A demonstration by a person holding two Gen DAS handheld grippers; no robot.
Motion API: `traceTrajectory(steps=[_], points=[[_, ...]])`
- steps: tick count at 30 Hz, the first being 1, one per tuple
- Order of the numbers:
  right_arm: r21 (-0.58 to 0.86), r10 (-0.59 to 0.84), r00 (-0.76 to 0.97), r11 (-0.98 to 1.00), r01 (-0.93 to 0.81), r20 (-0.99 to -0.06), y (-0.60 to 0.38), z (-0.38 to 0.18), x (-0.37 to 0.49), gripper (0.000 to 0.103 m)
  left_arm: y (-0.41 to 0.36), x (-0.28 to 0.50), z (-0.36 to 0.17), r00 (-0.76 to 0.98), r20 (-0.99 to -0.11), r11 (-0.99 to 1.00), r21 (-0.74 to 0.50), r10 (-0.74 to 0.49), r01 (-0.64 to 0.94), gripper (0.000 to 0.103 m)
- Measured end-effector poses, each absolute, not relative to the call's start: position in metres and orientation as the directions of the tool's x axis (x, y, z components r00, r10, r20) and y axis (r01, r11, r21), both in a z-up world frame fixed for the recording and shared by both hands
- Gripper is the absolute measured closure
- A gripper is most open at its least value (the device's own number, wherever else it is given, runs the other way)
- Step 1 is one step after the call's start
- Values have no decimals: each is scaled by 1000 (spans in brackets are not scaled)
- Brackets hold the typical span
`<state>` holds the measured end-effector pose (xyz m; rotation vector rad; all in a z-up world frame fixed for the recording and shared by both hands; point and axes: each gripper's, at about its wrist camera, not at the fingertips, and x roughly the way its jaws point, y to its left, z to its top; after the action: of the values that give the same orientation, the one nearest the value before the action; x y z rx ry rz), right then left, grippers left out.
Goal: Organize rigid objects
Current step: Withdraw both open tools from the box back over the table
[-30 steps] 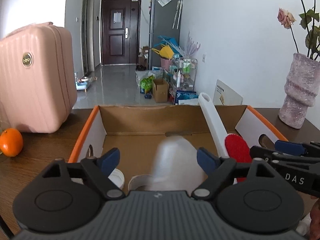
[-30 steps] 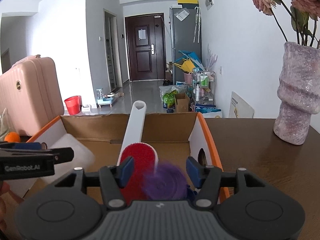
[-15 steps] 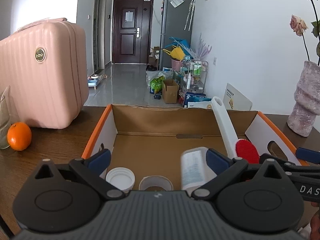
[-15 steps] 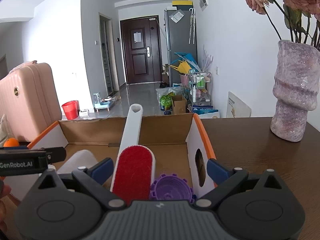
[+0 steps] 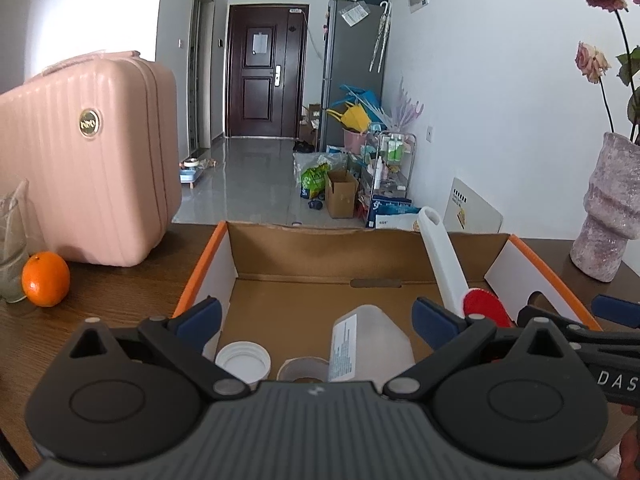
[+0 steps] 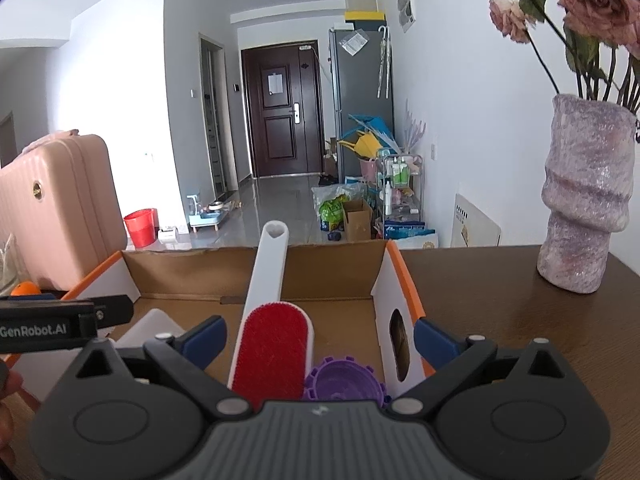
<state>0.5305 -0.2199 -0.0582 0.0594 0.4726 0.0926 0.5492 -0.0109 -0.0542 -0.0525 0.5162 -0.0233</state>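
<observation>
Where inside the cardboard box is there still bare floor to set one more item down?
The far half of the box floor is bare cardboard, bordered by the back wall, the left wall and the lint brush handle. The near edge is crowded: white lid, tape roll, white bottle, and purple lid in the right corner.

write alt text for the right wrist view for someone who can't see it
The open right gripper hovers over an orange-edged cardboard box holding a white-handled red lint brush and a purple toothed plastic lid, gripping neither. The box sits on a dark wooden table beside a mottled pink vase of roses.
</observation>
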Motion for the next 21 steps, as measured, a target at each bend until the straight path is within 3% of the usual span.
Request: traceTrajectory(steps=[21], points=[[74,88,920,995,-65,-383,-214,-35,456,3,8,472,-42,901,-434,996,-84,-31,-6,0]])
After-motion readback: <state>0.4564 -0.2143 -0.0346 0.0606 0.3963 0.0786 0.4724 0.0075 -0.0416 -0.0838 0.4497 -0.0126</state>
